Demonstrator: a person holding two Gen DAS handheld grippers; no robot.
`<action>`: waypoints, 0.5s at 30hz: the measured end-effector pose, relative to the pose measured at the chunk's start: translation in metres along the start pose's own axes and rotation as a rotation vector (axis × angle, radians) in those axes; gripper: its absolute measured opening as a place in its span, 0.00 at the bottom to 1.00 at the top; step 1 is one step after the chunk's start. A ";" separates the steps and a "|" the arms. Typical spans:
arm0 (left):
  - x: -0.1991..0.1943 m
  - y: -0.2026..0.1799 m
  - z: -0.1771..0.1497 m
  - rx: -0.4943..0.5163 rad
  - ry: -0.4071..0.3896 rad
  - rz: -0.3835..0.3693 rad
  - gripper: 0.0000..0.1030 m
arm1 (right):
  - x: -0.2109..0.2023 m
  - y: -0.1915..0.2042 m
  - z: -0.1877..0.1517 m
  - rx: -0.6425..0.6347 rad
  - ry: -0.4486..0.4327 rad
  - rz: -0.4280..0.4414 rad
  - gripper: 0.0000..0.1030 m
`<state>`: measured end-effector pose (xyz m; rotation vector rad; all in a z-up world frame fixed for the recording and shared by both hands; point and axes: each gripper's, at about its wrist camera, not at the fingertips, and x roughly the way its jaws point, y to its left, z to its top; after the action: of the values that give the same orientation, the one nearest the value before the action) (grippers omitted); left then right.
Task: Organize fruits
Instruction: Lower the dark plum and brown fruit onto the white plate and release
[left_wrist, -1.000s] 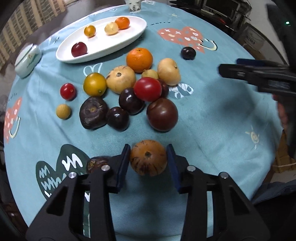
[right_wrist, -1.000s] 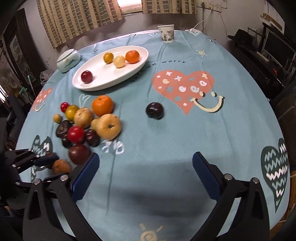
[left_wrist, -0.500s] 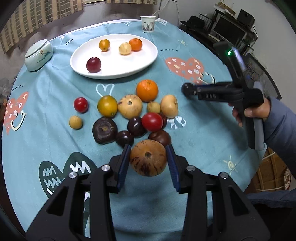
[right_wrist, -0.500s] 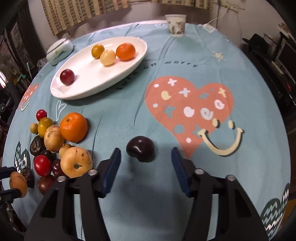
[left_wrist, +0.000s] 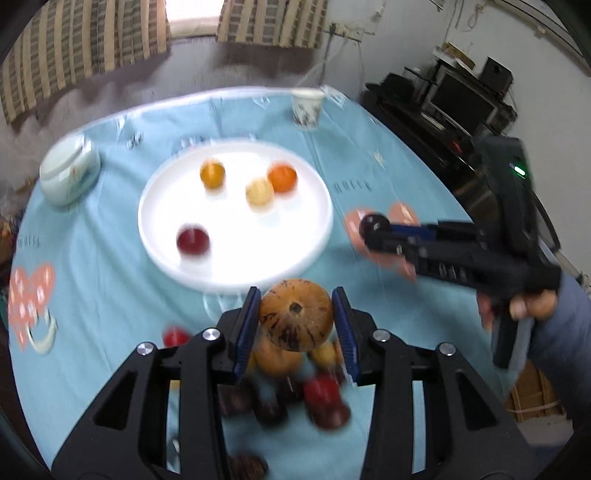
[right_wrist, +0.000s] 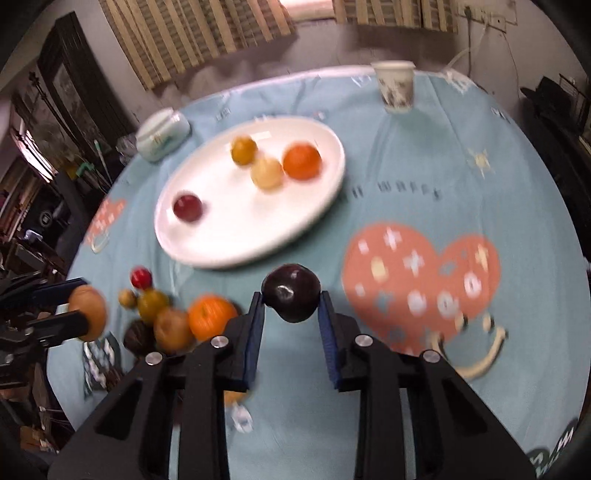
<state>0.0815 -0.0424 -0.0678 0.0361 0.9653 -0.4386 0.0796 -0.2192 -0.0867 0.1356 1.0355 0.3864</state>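
Observation:
My left gripper (left_wrist: 295, 325) is shut on a brown speckled round fruit (left_wrist: 295, 319) and holds it above the table, just short of the white plate (left_wrist: 306, 254); it also shows in the right wrist view (right_wrist: 88, 313). My right gripper (right_wrist: 291, 306) is shut on a dark purple plum (right_wrist: 291, 297), lifted near the plate's (right_wrist: 207, 254) front edge; the plum also shows in the left wrist view (left_wrist: 373, 226). The plate holds a red fruit (right_wrist: 187, 208), a yellow one (right_wrist: 243, 149), a pale one (right_wrist: 266, 172) and an orange one (right_wrist: 302, 161).
A pile of loose fruits (right_wrist: 173, 317) lies on the blue tablecloth at the left, under my left gripper (left_wrist: 317, 395). A paper cup (right_wrist: 394, 86) stands at the far edge. A pale lidded dish (right_wrist: 162, 134) sits left of the plate.
Both grippers rose and moved toward the plate. The right gripper closed on the dark plum and lifted it. The left gripper carried the brown fruit forward over the fruit pile.

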 end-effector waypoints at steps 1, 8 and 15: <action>0.008 0.002 0.012 0.001 -0.006 0.024 0.39 | 0.002 0.002 0.009 -0.005 -0.010 0.007 0.29; 0.061 0.019 0.057 -0.034 0.022 0.176 0.39 | 0.032 0.019 0.054 -0.066 -0.020 0.024 0.29; 0.094 0.034 0.064 -0.048 0.073 0.253 0.40 | 0.074 0.009 0.068 -0.067 0.061 -0.030 0.31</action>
<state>0.1912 -0.0579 -0.1121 0.1300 1.0280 -0.1818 0.1688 -0.1781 -0.1100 0.0481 1.0826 0.3997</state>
